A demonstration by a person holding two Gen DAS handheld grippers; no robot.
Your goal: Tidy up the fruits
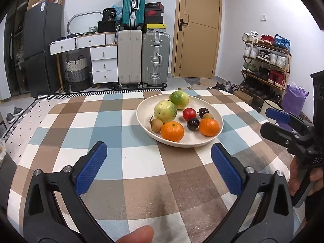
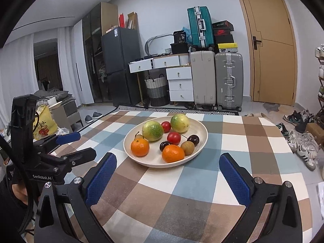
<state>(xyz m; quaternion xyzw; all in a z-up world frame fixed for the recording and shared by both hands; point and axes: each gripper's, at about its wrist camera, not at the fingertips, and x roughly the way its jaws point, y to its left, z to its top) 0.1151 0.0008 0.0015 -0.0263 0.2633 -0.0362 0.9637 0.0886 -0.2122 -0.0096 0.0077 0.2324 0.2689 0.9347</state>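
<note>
A cream plate (image 1: 204, 141) (image 2: 154, 161) on the checked tablecloth holds two green-yellow fruits (image 1: 165, 111) (image 2: 152, 130), two oranges (image 1: 172, 131) (image 2: 173, 153), red fruits (image 1: 189, 114) (image 2: 173, 138), dark cherries (image 1: 193, 124) (image 2: 193, 139) and small brown fruits (image 1: 157, 125) (image 2: 187, 147). My left gripper (image 1: 159, 151) is open and empty, just in front of the plate; it also shows at the left of the right wrist view (image 2: 80, 144). My right gripper (image 2: 168, 163) is open and empty, near the plate's front rim; it also shows at the right of the left wrist view (image 1: 272, 121).
The table with the checked cloth (image 1: 113, 133) (image 2: 239, 141) ends just behind the plate. Beyond stand suitcases (image 1: 156, 58) (image 2: 228, 79), white drawers (image 1: 103, 64), a dark fridge (image 2: 119, 64) and a shoe rack (image 1: 267, 60).
</note>
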